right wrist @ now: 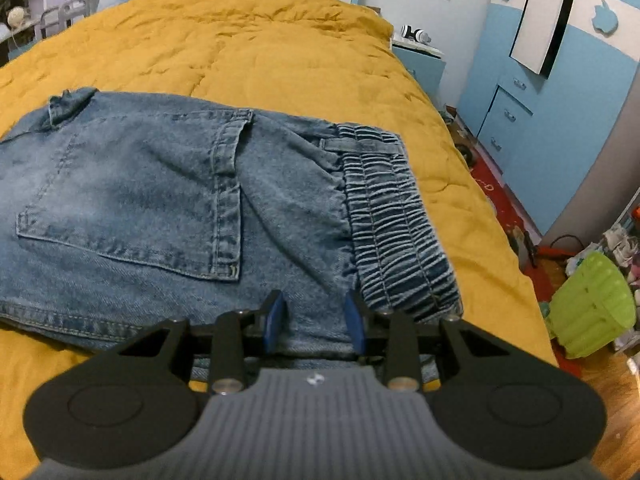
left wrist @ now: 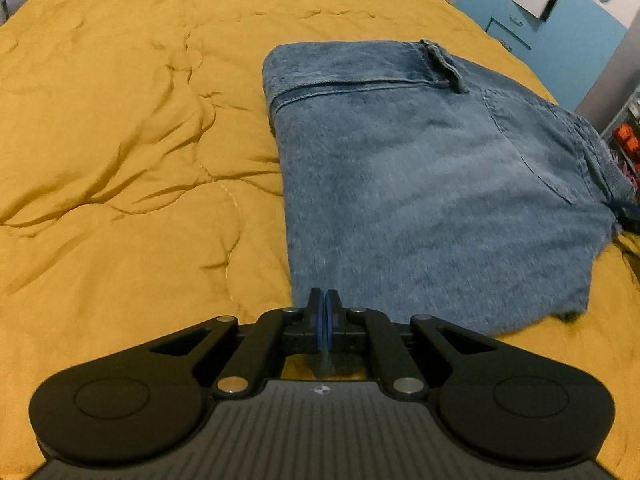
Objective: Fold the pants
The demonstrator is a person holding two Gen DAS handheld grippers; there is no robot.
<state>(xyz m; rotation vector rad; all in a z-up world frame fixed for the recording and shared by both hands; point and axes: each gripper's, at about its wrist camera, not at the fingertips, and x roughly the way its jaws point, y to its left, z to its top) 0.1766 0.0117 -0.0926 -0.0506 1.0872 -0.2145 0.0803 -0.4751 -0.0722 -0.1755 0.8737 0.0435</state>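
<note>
Left wrist view: folded blue denim pants (left wrist: pixel 420 184) lie on mustard quilt (left wrist: pixel 120 160), right of centre; belt loop (left wrist: pixel 444 64) at far edge; blue cabinet (left wrist: pixel 520 12) beyond bed. Left gripper (left wrist: pixel 325 304) closed, blue pads together, tip at near edge of denim; whether fabric is pinched, cannot tell.

Right wrist view: pants (right wrist: pixel 160 200) across quilt (right wrist: pixel 260 48), back pocket (right wrist: pixel 132 192) up, elastic waistband (right wrist: pixel 392 216) to right. Green basket (right wrist: pixel 592 304) on floor at right. Right gripper (right wrist: pixel 314 312) partly open above denim, pads apart, gripping nothing.
</note>
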